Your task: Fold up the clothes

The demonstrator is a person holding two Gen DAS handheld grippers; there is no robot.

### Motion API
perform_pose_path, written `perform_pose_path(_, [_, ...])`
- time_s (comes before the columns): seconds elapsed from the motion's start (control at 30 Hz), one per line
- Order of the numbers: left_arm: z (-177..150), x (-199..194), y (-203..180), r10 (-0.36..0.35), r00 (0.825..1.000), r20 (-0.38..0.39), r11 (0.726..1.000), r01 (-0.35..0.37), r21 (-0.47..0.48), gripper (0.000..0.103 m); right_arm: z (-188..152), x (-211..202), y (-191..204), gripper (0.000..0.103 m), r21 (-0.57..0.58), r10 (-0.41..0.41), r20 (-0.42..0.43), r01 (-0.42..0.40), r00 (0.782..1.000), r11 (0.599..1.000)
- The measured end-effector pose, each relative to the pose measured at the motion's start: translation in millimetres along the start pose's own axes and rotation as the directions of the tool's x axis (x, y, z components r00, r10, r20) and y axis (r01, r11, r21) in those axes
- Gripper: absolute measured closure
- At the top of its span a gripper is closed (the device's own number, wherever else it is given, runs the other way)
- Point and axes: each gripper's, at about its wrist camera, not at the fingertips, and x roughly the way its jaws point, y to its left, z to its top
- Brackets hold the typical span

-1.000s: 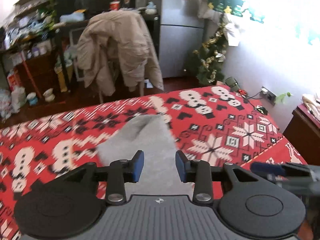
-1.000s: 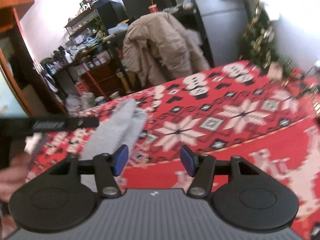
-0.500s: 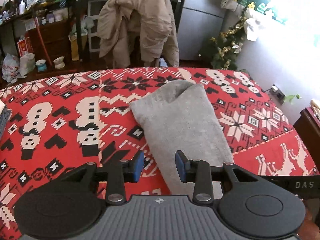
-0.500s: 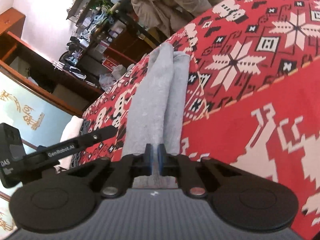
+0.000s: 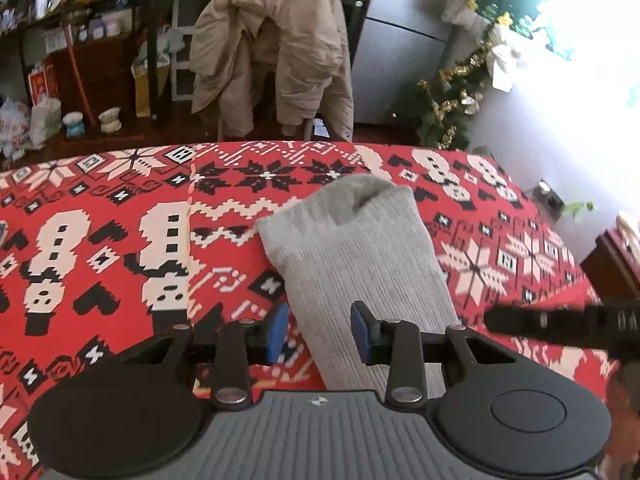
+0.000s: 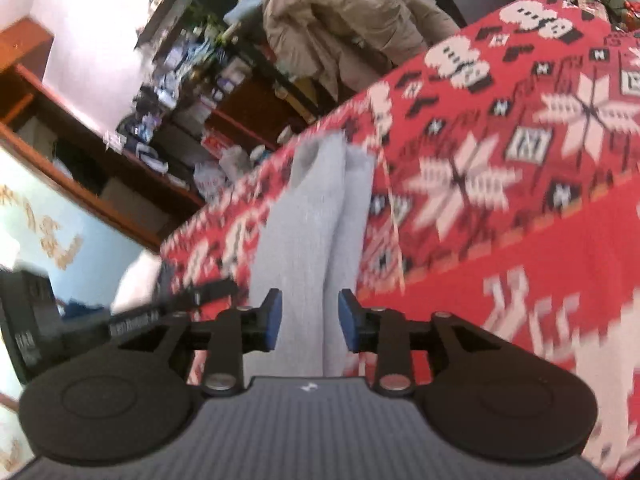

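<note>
Grey garment [image 5: 352, 264], folded long, twelve o'clock of both claws: left claw [image 5: 318, 334] parted, empty; right claw [image 6: 306, 320] opening, cloth between. Next: regrip near end.

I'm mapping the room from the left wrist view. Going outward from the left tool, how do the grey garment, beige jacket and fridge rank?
1. Grey garment, on the red cloth right at the left tool.
2. Beige jacket, draped on a chair past the bed.
3. Fridge, behind, right of the jacket.
</note>
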Motion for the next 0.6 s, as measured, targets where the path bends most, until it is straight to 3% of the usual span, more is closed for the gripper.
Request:
perform_pose_path(0.17, [14.7, 20.9, 16.3, -0.019, 1.000, -0.025, 0.997, 0.018, -0.069, 0.068, 52.2, 31.6, -6.6, 0.068, 0.027, -0.028, 0.039, 0.027, 0.999, 0.999])
perform_pose_path(0.33, [18.7, 33.4, 21.3, -0.020, 0.999, -0.044, 0.997, 0.017, -0.070, 0.072, 80.7, 74.4, -15.0, 0.069, 0.034, -0.026, -0.004, 0.026, 1.000, 0.999])
perform_pose_path(0.4, [18.7, 32.9, 19.0, -0.021, 0.999, -0.041, 0.998, 0.019, -0.054, 0.072, 83.6, 84.0, -11.7, 0.094, -0.001, -0.019, -0.018, 0.019, 1.000, 1.000])
perform_pose_path(0.5, [17.5, 26.3, 11.1, -0.013, 1.000, -0.016, 1.000, 0.013, -0.005, 0.072, 81.1, 76.5, -5.7, 0.095, -0.050, -0.013, 0.027, 0.015, 1.000, 0.999])
perform_pose_path(0.6, [14.6, 26.0, 3.9, -0.006, 1.000, -0.011, 0.999, 0.006, 0.042, 0.072, 78.4, 63.4, -14.2, 0.096, -0.027, -0.005, 0.100, 0.008, 0.995, 1.000])
